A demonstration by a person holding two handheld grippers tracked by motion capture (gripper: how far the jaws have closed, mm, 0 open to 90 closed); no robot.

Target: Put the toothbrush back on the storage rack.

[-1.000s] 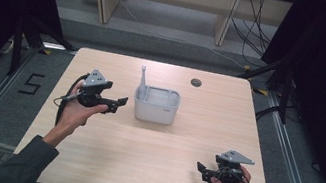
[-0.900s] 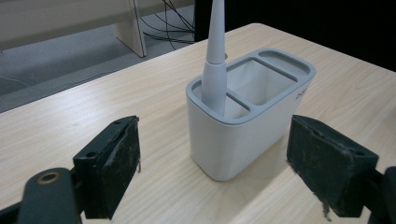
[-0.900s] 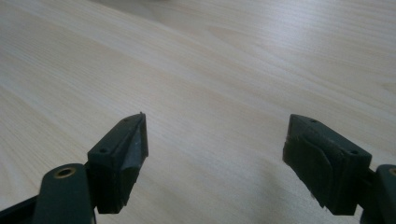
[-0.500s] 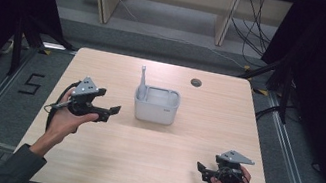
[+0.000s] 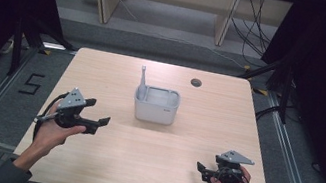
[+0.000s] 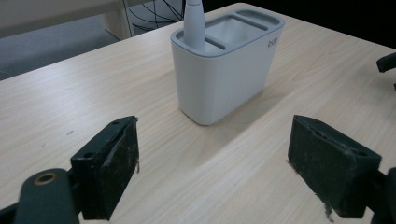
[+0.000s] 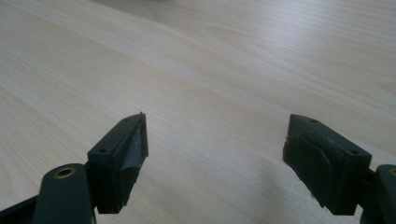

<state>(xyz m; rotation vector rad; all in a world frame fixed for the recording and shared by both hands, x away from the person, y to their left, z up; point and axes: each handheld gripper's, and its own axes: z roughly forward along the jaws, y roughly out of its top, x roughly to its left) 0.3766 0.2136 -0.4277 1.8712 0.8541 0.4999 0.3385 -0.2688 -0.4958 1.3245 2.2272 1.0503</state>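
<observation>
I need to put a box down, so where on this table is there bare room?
Most of the table is bare: the near middle between the left gripper and right gripper, and both far corners beside the white holder, apart from a small dark round spot. Only the centre, around the holder, is taken.

Even overhead light falls on the pale wooden table (image 5: 152,171), while the surroundings at the left and right edges of the high view sink into near black. In the left gripper view the white holder (image 6: 224,65) is sharp and casts a soft shadow toward the camera, while the claw's pads (image 6: 112,172) are slightly blurred. The right gripper view is dimmer, its wood grain softening toward the far edge.
</observation>
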